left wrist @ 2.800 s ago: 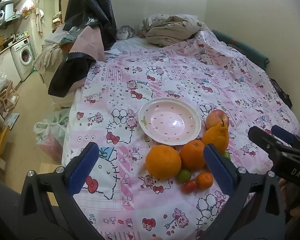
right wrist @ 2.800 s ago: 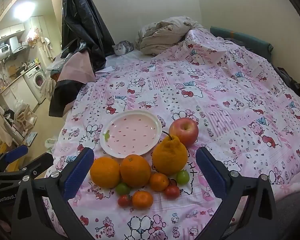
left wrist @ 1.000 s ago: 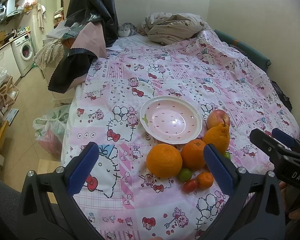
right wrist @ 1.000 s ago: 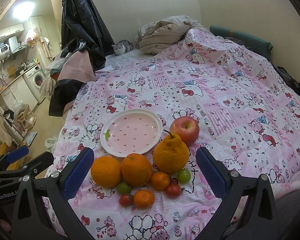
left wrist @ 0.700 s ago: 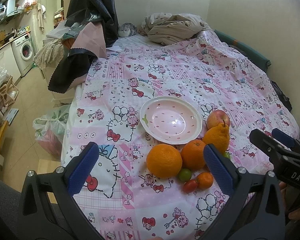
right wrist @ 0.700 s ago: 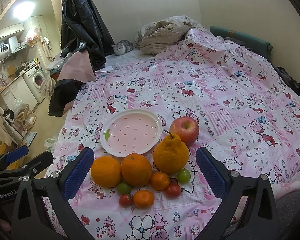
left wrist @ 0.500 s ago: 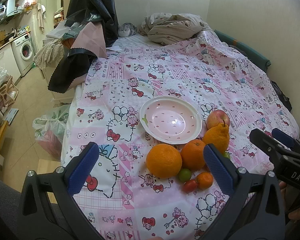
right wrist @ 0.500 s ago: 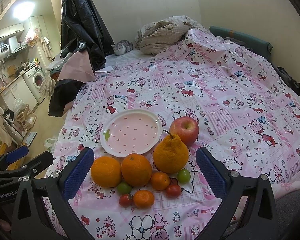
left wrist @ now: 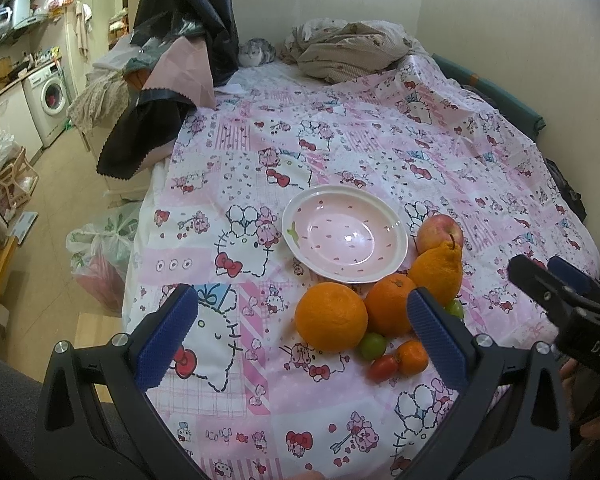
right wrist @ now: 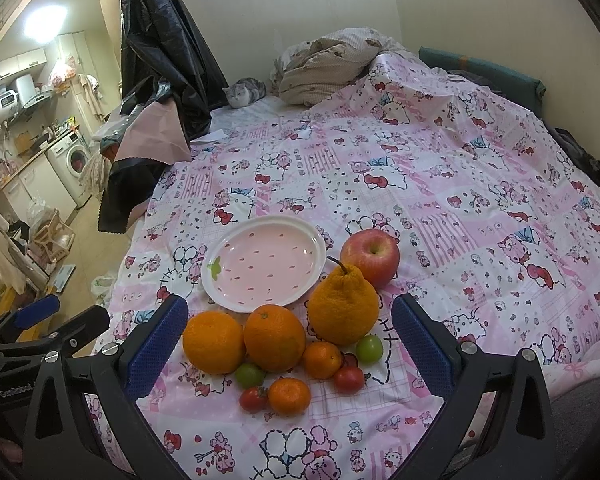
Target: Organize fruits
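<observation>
An empty pink plate [right wrist: 260, 266] [left wrist: 344, 236] lies on the pink patterned bedspread. In front of it sit two oranges [right wrist: 213, 342] [right wrist: 274, 338], a bumpy orange citrus with a stem [right wrist: 343, 308], a red apple [right wrist: 370, 256], two small mandarins [right wrist: 289, 396], green plums [right wrist: 250, 375] and cherry tomatoes [right wrist: 348, 379]. My right gripper [right wrist: 290, 342] is open and empty, hovering just short of the fruit. My left gripper [left wrist: 302, 336] is open and empty, above the near left of the fruit, around the big orange [left wrist: 331, 316] in view. The right gripper [left wrist: 556, 292] also shows at the right.
A grey cat [right wrist: 245, 92] and a crumpled blanket [right wrist: 332, 64] lie at the far end of the bed. Dark clothes [right wrist: 152, 80] hang over the left edge. The floor, a plastic bag [left wrist: 100, 252] and a washing machine [left wrist: 50, 96] are left.
Almost nothing differs. Both grippers stay open and hover in the same place; the views shifted only slightly since 2.8 seconds ago.
</observation>
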